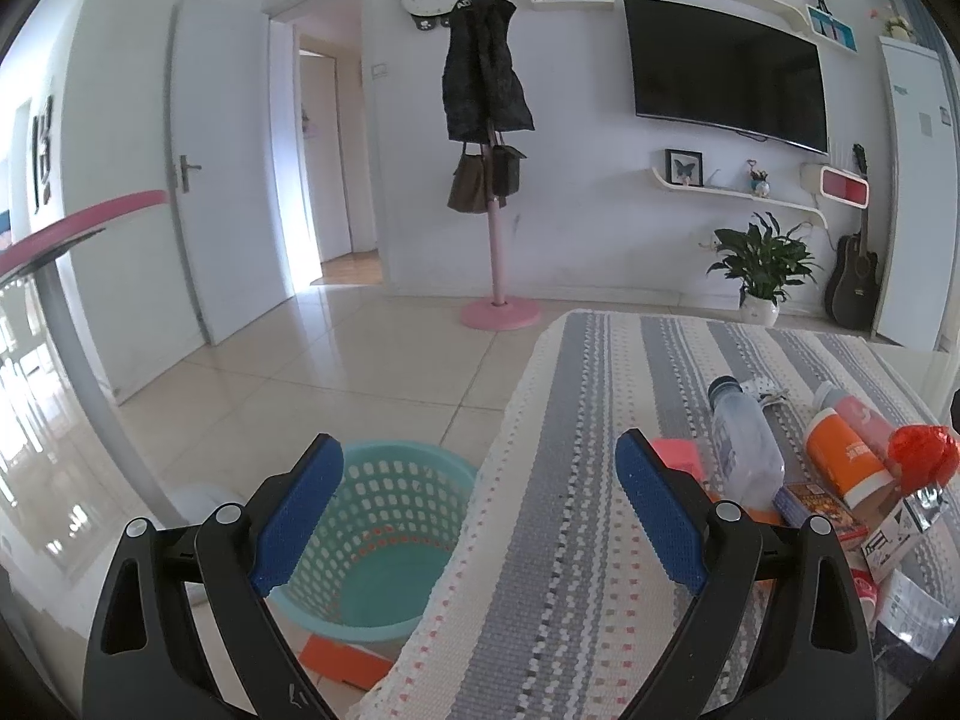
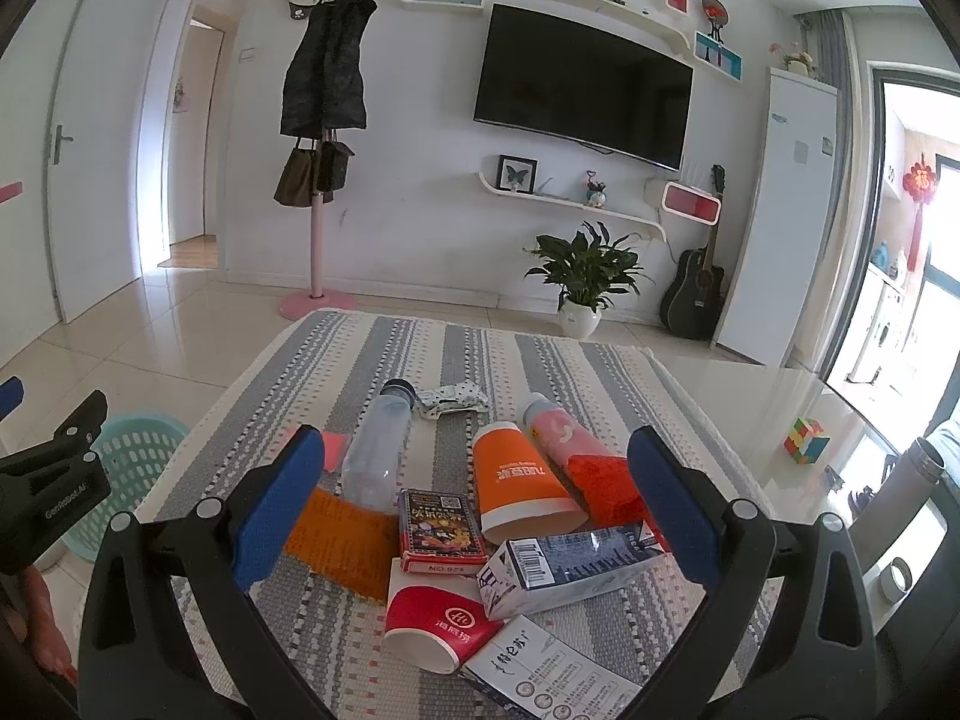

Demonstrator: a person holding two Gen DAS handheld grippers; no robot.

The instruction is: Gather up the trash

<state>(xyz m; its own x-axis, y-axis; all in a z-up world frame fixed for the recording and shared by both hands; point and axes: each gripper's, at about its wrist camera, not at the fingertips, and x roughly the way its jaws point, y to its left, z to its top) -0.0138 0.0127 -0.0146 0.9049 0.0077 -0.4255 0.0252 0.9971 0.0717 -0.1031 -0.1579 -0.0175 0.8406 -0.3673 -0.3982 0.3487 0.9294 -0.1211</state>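
Note:
Trash lies on a striped tablecloth (image 2: 360,348): a clear plastic bottle (image 2: 378,450), an orange paper cup (image 2: 516,486), a red cup (image 2: 438,624), a card box (image 2: 441,531), a milk carton (image 2: 570,570), a pink bottle (image 2: 558,432) and a crumpled wrapper (image 2: 450,399). My right gripper (image 2: 480,504) is open and empty above the pile. My left gripper (image 1: 480,516) is open and empty, over the table's left edge beside a teal basket (image 1: 378,540) on the floor. The bottle (image 1: 744,450) and orange cup (image 1: 840,462) show to its right.
An orange mesh piece (image 2: 342,540) and a pink note (image 2: 333,447) lie on the cloth. A Rubik's cube (image 2: 807,438) and a grey flask (image 2: 906,486) sit on the glossy table at right. An orange sheet (image 1: 342,663) lies on the floor by the basket. A coat rack (image 1: 498,180) stands beyond.

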